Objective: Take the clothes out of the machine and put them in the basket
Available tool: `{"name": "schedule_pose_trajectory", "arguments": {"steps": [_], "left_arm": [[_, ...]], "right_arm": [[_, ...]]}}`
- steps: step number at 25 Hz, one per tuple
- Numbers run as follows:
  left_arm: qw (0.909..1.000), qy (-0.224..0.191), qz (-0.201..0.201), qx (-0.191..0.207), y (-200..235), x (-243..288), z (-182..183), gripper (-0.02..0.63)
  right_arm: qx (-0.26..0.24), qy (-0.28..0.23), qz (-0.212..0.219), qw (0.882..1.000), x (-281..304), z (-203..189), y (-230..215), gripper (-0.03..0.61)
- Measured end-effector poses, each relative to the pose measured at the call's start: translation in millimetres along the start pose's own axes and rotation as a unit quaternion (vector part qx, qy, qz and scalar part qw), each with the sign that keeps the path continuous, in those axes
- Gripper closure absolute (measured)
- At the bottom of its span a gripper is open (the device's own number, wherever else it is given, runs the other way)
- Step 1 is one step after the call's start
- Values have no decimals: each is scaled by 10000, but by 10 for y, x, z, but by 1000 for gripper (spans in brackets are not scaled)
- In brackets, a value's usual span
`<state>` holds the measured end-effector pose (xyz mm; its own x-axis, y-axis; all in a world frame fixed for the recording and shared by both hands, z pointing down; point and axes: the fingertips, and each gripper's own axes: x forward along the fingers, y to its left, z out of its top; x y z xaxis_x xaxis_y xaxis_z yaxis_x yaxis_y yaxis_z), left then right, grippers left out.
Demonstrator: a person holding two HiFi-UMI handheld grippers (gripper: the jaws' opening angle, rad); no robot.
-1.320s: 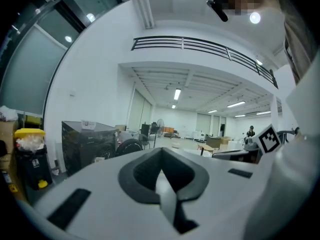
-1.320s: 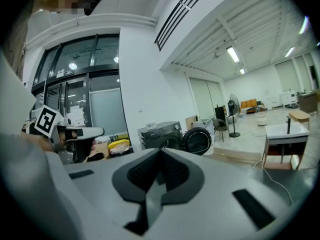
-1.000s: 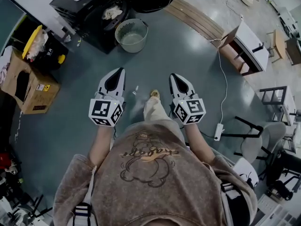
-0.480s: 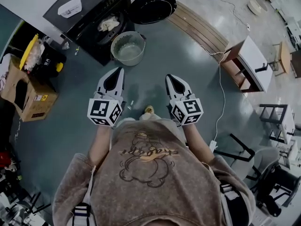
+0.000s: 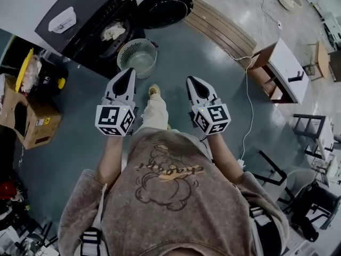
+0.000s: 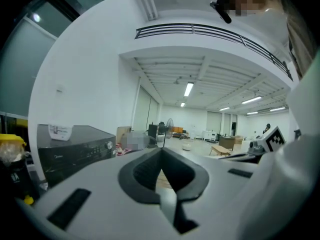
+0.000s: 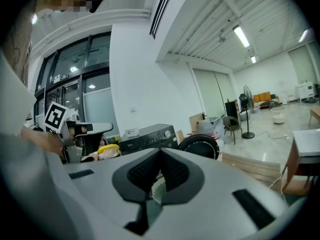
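Clothes (image 5: 113,32) in machine (image 5: 85,7), beyond left hand-held gripper (image 5: 129,70), right hand-held gripper (image 5: 190,80), both closed, empty

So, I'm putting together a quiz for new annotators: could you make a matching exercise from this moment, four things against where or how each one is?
Things:
1. basket
2. clothes
3. cardboard box
4. left hand-held gripper

Place or state:
A. shut, nothing between its jaws
B. inside the drum of the machine
C. standing just in front of the machine
D. at the head view's left edge

Pairs: 1-C, 2-B, 3-D, 4-A
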<state>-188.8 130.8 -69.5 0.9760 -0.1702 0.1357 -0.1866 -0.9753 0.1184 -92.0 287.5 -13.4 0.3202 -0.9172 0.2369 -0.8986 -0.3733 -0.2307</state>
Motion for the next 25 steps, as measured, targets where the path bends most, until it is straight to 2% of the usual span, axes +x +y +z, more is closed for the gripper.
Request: {"name": "schedule_pose_trajectory", "arguments": {"steps": [6, 13, 18, 25], "left_arm": [[9999, 62, -148, -49, 293, 691, 3, 607], [9997, 132, -159, -105, 741, 1566, 132, 606], [9998, 140, -17, -163, 1157, 1976, 201, 607], [9985, 140, 474, -248, 1721, 2179, 215, 607]], "right_arm": [[27, -3, -159, 9999, 565, 142, -429, 581], [50, 72, -119, 9999, 1363, 446, -844, 581], [-52, 153, 179, 9997, 2043, 658, -950, 581], [-251, 296, 826, 9958, 2844, 858, -771, 581]]}}
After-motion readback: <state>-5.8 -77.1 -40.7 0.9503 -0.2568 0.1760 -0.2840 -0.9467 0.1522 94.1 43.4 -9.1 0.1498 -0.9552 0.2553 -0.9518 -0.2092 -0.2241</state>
